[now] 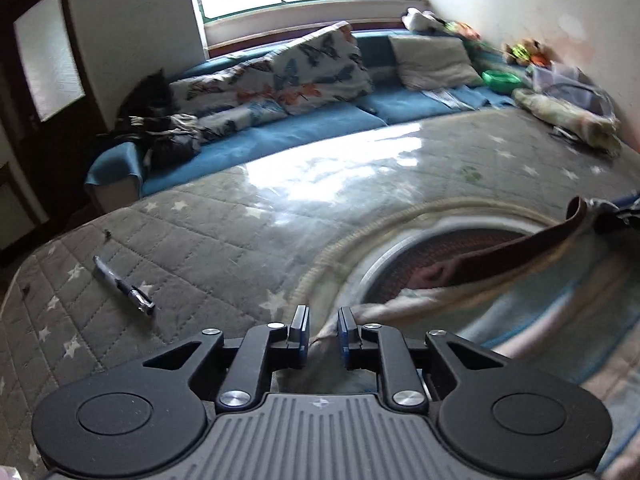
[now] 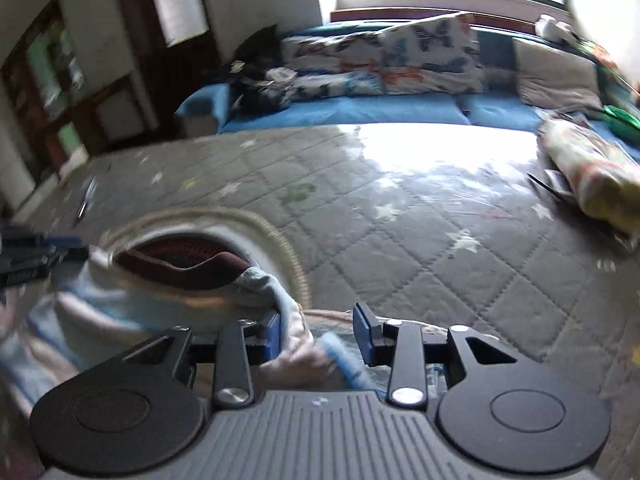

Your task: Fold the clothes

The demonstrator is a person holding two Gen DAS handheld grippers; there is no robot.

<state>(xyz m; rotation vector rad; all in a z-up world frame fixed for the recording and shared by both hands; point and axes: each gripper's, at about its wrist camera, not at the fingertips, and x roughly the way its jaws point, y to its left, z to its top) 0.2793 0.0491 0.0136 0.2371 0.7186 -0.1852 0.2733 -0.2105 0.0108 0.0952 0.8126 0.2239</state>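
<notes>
Pale striped fabric with a maroon collar, the garment, is seen spread between the two grippers over a grey quilted mattress with white stars, and it's pretty blurred so the exact kind of clothing can't be told. Left gripper is kept at a narrow gap with a fold of the cloth sitting between the blue pads, apparently not pinched, while the right gripper is held about half open, the cloth draped against one pad only. A pen is left lying on the mattress, well apart from the garment.
</notes>
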